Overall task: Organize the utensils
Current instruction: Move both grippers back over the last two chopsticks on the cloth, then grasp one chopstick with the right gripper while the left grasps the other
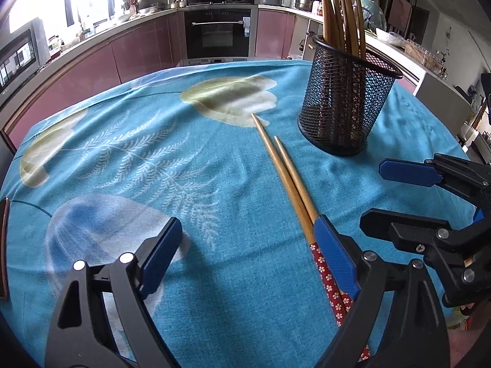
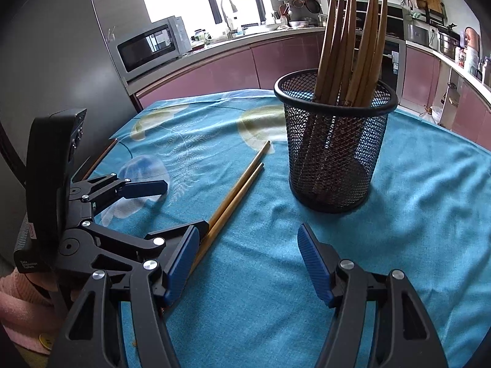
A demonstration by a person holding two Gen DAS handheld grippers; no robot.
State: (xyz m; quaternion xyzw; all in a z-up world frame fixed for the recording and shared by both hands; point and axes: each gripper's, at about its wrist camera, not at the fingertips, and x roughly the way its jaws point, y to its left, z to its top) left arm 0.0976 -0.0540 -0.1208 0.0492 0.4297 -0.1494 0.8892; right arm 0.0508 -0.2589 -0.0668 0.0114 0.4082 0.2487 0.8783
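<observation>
Two loose chopsticks (image 1: 287, 178) lie side by side on the blue cloth (image 1: 153, 159) over the bench, just left of the mesh cup (image 1: 346, 104), thin tips toward the far edge, red flowered ends toward me. The cup stands upright and already holds a bundle of wooden utensils (image 1: 340, 12), so I judge these two belong there.

My left tool (image 1: 248, 257) is spread wide, nothing pinched. Its right finger (image 1: 334, 254) lies over the flowered ends; whether it touches them I cannot tell. The pair sits off to one side of the gap, not centred, so I would shift toward the cup before closing.

My right tool (image 2: 247, 263) is spread too, empty, over bare cloth on the near side of the cup, probably kept low to steady the cup or take a handover.

Risk: a one-sided pinch could scatter the sticks.
</observation>
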